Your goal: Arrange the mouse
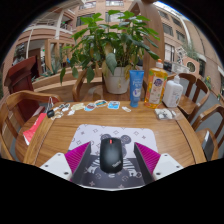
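A black computer mouse with a red scroll wheel lies on a patterned grey-and-white mouse mat on the wooden table. It stands between my gripper's two fingers, with a visible gap at each side. The magenta pads flank it left and right. The gripper is open and the mouse rests on the mat.
Beyond the mat stand a potted plant in a white pot, a blue carton, an orange bottle and a clear bottle. Small items lie at the left back. Wooden chairs ring the table.
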The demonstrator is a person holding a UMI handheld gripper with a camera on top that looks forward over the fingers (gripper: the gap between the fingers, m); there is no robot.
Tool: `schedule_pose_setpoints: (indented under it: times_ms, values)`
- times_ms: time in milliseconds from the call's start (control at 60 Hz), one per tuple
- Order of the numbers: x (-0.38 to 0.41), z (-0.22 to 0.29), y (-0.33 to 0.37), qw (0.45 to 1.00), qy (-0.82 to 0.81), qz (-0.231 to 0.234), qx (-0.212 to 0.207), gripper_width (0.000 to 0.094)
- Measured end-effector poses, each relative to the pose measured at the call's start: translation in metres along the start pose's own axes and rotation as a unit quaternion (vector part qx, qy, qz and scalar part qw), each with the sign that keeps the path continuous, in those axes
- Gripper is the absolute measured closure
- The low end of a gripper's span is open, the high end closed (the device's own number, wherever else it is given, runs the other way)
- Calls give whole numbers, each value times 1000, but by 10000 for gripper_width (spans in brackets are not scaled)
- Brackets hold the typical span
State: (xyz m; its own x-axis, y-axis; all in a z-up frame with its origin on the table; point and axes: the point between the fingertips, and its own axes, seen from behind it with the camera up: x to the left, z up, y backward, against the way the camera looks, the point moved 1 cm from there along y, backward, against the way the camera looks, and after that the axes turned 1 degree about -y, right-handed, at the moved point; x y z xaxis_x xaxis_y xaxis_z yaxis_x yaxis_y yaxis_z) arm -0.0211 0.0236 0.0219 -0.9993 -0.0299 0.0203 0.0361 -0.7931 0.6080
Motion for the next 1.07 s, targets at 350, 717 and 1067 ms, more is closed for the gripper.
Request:
schedule_pose_setpoints:
  times_ms: [350,717,1067]
  values:
    - [3,32,154,997,16,-14,-75,80]
    - [14,-12,276,996,11,-9,-83,81]
    - [17,-23,304,995,19,-18,-97,81]
